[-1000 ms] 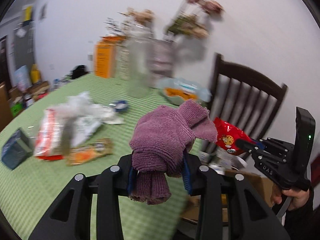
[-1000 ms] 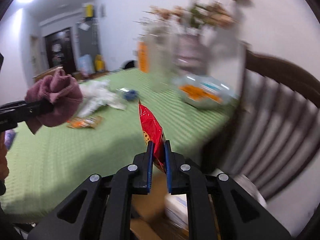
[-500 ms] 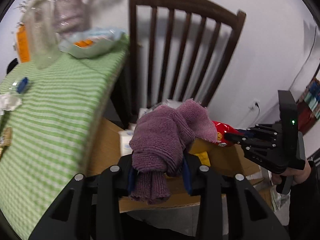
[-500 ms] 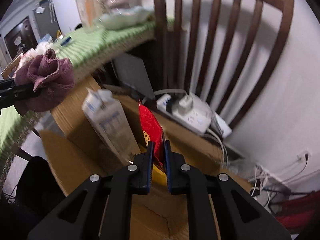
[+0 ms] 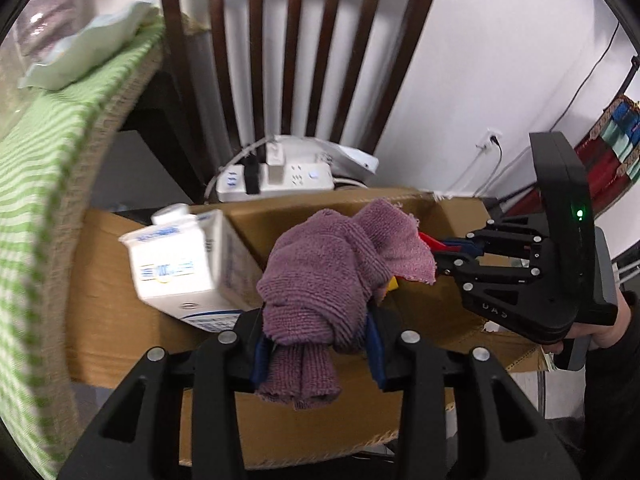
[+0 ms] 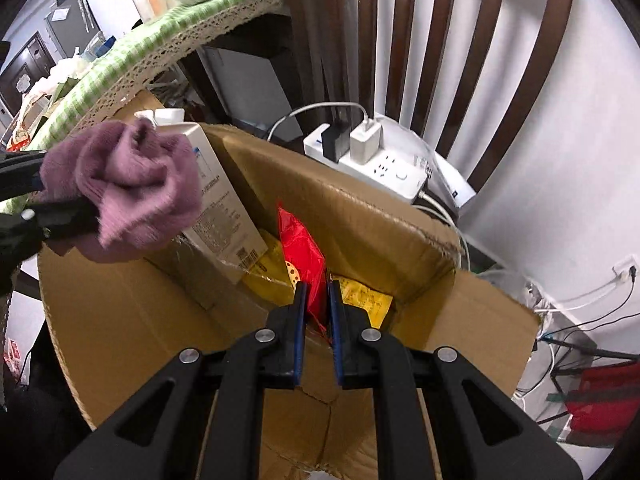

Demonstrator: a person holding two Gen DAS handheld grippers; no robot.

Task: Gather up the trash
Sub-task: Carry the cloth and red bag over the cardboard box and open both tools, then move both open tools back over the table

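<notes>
Over the open cardboard box [image 6: 400,240]: right gripper [image 6: 316,304] clamps a red wrapper [image 6: 300,248]. Left gripper [image 5: 316,340] grips a purple cloth [image 5: 332,276], jaws apparently easing apart. A milk carton [image 5: 176,264] leans inside.

- My left wrist camera looked steeply down, close over the cardboard box [image 5: 120,280].
- My right did likewise; both shared box and chair [image 6: 460,60].
</notes>
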